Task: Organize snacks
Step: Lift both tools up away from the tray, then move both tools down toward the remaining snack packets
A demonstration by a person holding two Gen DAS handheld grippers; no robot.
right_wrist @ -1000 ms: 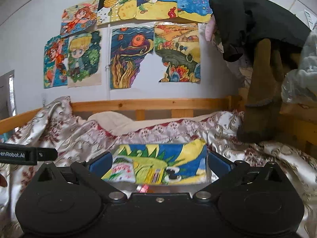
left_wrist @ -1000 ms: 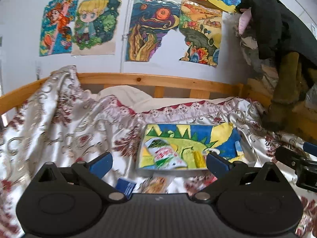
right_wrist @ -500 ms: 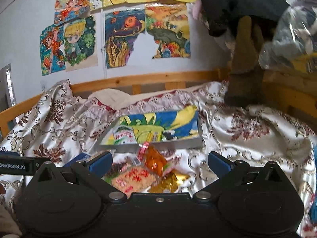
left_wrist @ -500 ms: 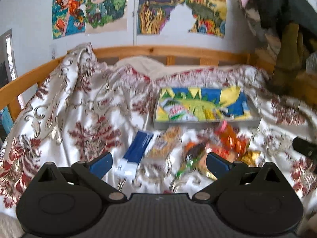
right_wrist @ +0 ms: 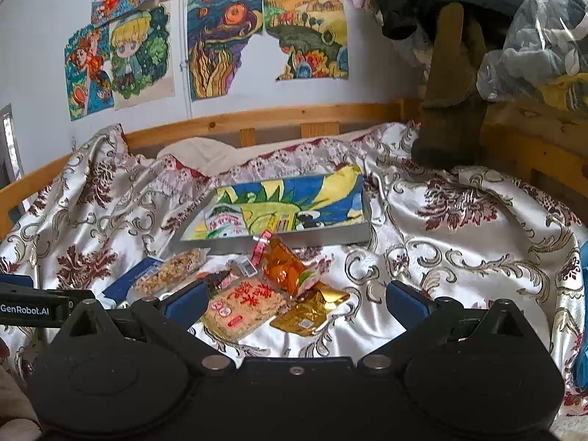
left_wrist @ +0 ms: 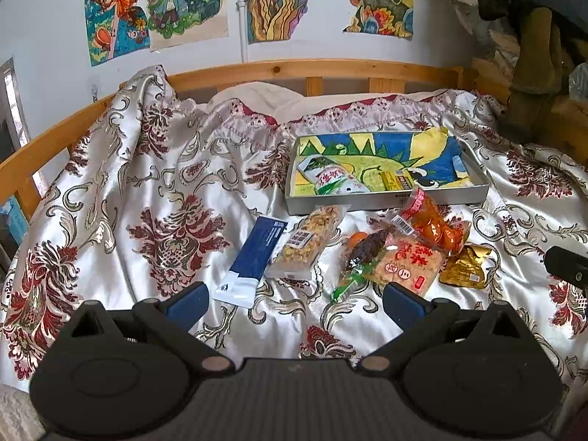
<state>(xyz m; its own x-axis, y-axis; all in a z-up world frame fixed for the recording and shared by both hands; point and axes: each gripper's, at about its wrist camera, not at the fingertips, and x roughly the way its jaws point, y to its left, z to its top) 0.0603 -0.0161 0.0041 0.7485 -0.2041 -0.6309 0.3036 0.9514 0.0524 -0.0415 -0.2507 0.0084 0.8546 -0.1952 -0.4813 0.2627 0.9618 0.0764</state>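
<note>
A loose row of snack packets is spread on the bedspread (left_wrist: 176, 198) near the middle of the bed, just in front of a shallow grey tray (left_wrist: 386, 198) lined with a bright drawing; the tray sits toward the bed's far edge, below the wooden rail (left_wrist: 316, 70), and already holds a green-and-white packet (left_wrist: 332, 180) and a small yellow one (left_wrist: 395, 180). All the packets are judged light, thin and crinkly, apt to slip on the glossy cloth, and best pinched across a flat sealed edge.

The long blue packet (left_wrist: 257, 253) lies furthest left, flat and fairly stiff by its look. Touching it is a clear packet of nutty pieces (left_wrist: 307, 239), probably brittle inside. The square packet with red print (left_wrist: 409, 266) is taken for a crisp cake that could crack under a hard squeeze. The orange pouch (left_wrist: 431, 220), resting against the tray's front wall, looks soft and puffy. The dark packet with green ends (left_wrist: 362, 257) and the crumpled gold foil packet (left_wrist: 465, 266) are smallest.

The left gripper (left_wrist: 296, 299) and the right gripper (right_wrist: 296, 299) are held above the packets, fingers (left_wrist: 185, 303) wide apart and empty.
</note>
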